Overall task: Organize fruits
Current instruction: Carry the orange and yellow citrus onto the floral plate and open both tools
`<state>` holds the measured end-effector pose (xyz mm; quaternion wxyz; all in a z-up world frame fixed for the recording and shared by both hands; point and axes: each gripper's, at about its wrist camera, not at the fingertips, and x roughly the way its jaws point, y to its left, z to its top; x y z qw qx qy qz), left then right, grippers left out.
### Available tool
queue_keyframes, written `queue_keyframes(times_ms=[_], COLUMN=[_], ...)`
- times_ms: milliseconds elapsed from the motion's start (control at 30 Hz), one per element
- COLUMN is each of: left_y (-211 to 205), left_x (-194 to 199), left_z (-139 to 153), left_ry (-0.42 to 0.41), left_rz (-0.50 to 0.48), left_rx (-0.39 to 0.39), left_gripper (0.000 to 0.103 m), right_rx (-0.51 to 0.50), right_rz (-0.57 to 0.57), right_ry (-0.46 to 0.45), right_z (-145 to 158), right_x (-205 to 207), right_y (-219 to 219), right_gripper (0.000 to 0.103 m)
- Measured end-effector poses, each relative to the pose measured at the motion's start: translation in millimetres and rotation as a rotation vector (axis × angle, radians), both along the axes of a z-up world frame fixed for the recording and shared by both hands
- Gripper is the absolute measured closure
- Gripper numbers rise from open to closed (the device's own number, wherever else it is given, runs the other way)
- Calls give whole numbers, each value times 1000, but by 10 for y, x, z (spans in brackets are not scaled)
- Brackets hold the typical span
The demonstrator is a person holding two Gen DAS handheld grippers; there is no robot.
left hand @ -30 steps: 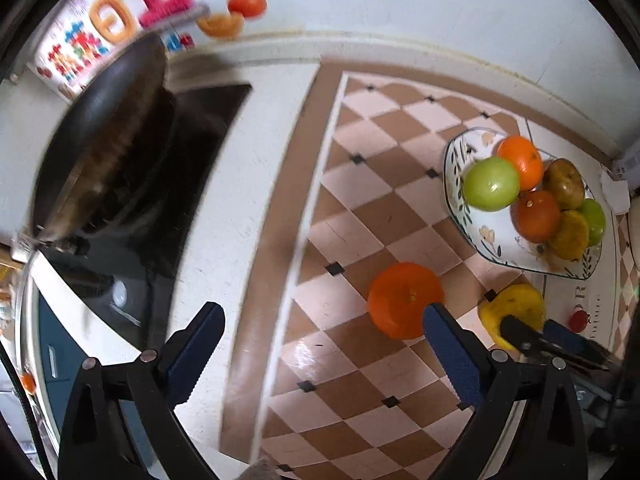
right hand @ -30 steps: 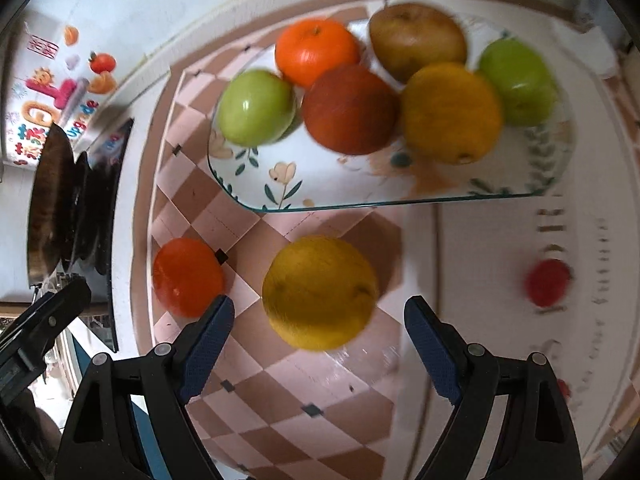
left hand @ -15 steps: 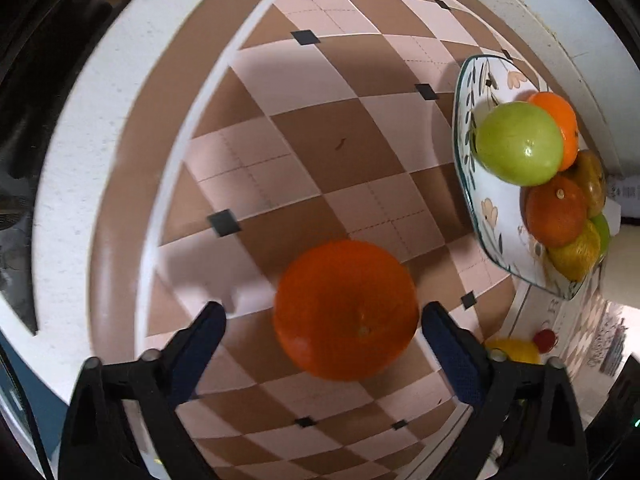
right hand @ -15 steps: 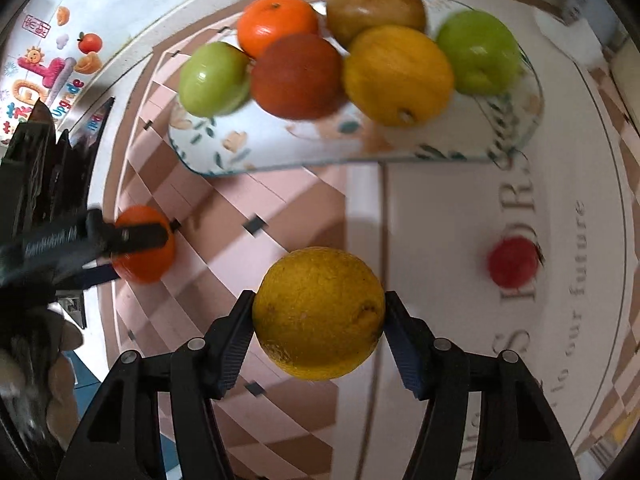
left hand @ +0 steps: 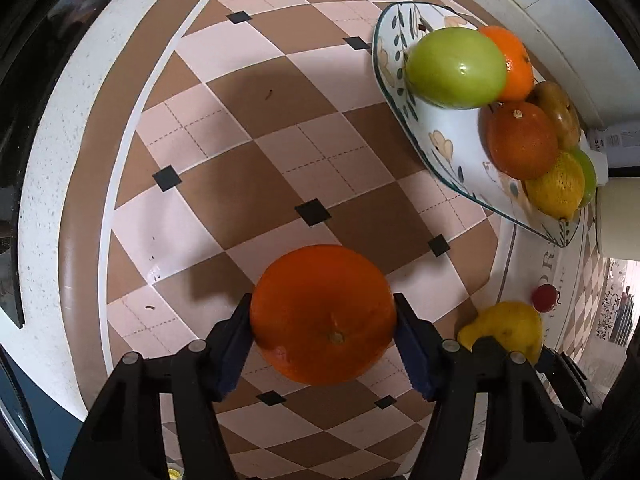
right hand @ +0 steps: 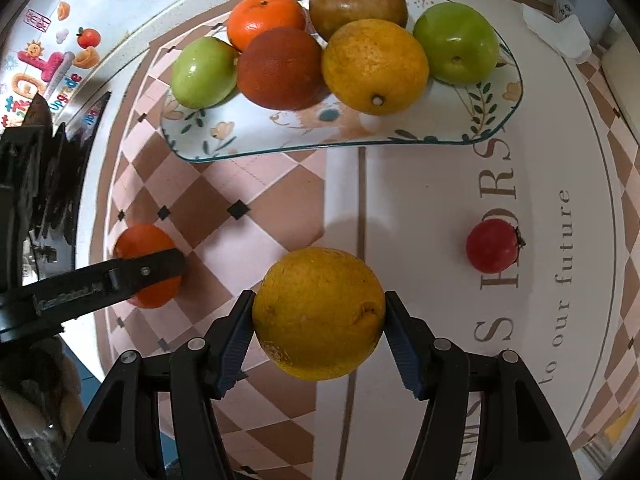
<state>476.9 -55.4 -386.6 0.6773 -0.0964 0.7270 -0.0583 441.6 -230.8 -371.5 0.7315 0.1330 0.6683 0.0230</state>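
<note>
A big orange (left hand: 312,300) lies on the checkered mat, between the blue pads of my left gripper (left hand: 323,332). The jaws are closing and both pads touch its sides. In the right wrist view, one left finger (right hand: 148,268) crosses the same orange (right hand: 140,240). My right gripper (right hand: 318,320) is shut on a yellow citrus fruit (right hand: 316,296), which also shows in the left wrist view (left hand: 508,324). Behind them, a floral plate (right hand: 280,136) (left hand: 436,132) carries several fruits: green apples, oranges, a yellow citrus and a brown one.
A small red fruit (right hand: 493,245) lies loose on the lettered mat, right of the yellow citrus. A black stove (left hand: 24,80) lines the left edge. Crumpled white paper (right hand: 560,36) sits behind the plate, and a cream container (left hand: 620,220) stands at the right.
My left gripper dropped down over the orange and its jaws closed in until the pads met it. The right jaws closed on the yellow citrus fruit, then held still.
</note>
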Motion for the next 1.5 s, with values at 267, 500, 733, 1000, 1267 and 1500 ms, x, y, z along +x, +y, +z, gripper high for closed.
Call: queue_keyframes(times_ms=[267,500,733,1000,1267,1500], left_y=[-88,-150,-351,-611,-703,-722], left_x=[-19,163,496,801,878,917], left_z=[-21,280,717,750,641,553], left_ry=[2,-39,-101,-97,-90,-68], left_rz=[-23,-33,-28,-70,-95,-88], left_rx=[-8,-65,-136,-84,-45,-31], left_gripper=[40,40,40,40,40,39], right_rx=[8,47,71,3,-14,32], right_rz=[15,-27,-150,-160,-110,-116], right_ry=[-19,-59,-165,-136,-128,-120], right_z=[2,146,582,530,400,366], right_x=[43,14,133,460,631,714], right_y=[-45,-172,-719,-1165,-1178,-1171], right_gripper=[38,38,38,38,38,37])
